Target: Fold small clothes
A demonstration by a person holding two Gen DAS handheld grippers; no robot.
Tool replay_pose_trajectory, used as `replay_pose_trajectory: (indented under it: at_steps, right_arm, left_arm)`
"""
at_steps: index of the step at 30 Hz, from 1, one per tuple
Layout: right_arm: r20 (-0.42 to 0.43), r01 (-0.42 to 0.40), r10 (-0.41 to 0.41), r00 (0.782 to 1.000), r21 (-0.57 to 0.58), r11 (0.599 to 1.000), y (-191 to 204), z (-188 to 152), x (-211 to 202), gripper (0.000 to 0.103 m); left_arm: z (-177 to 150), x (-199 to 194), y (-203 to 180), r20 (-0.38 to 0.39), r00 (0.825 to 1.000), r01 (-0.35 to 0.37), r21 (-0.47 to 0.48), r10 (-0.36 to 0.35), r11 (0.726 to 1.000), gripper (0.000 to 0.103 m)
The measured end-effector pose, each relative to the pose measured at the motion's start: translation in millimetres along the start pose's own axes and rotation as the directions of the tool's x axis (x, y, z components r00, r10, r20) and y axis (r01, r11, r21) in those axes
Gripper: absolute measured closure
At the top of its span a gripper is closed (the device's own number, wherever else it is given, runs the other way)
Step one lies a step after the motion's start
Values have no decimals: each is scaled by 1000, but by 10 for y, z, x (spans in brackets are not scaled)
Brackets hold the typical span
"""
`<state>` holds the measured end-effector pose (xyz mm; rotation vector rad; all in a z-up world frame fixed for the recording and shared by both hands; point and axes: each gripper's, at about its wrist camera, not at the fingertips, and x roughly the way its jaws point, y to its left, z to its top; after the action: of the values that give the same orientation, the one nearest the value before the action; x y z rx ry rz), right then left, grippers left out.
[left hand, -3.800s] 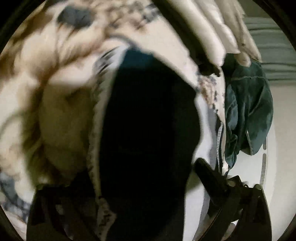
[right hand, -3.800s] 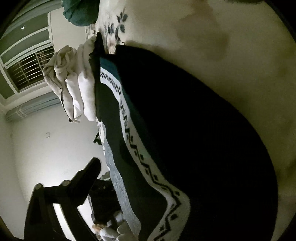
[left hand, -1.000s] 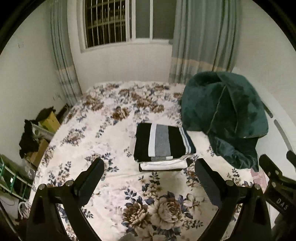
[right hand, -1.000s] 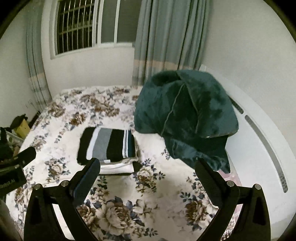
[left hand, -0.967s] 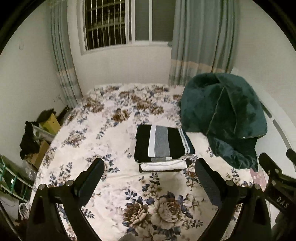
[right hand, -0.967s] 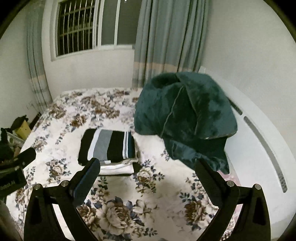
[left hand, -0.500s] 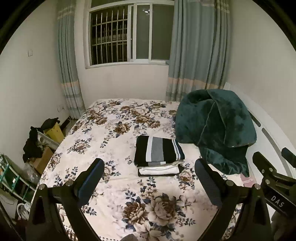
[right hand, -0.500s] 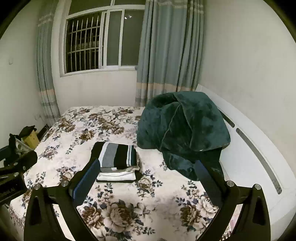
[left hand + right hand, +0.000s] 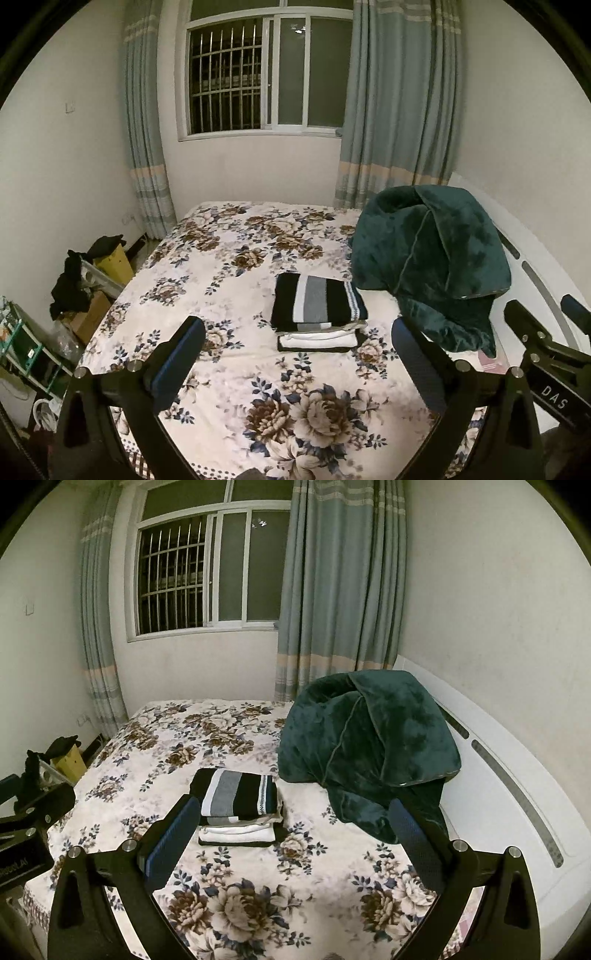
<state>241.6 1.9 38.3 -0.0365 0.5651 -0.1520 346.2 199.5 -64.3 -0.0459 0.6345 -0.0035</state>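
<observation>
- Folded black, white and grey striped knit garment (image 9: 317, 302) tops a small stack on the floral bedsheet (image 9: 229, 266), beside a dark green plush blanket (image 9: 428, 258).
- Left gripper (image 9: 297, 332) and right gripper (image 9: 291, 814): jaws apart, empty, well back from the stack.

**Bed with the floral cover, and what's sitting on it**

So the bed (image 9: 229, 376) has a cream spread covered in big brown and blue flowers, and a white headboard (image 9: 517, 805) runs along its right side. Roughly mid-bed there's a neat stack of folded clothes (image 9: 317, 317): a black, white and grey striped piece on top, white ones under it, something dark at the bottom. Just right of the stack, a crumpled dark green plush blanket (image 9: 432, 266) is heaped against the headboard.
</observation>
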Motion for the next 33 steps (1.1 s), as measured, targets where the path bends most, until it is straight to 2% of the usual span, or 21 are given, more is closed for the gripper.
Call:
replay_pose_trajectory:
  at_steps: [8,18,33]
  right_arm:
    - [-3,-5,5,1000,0,1000,-46,-13,-13,0]
    - [-2,-51,51,999,-9,999,-192,-17,44,0]
    - [-8,-91,91,996,-32,995,-87,106,192,0]
  left_arm:
    - [11,-32,-4,11,1000,-20,-7,20,1000,0]
    - [21,-57,0,20,999,-36,-8,36,999,0]
    - [3,-102,50,20,998,-58,-19,58,998,0]
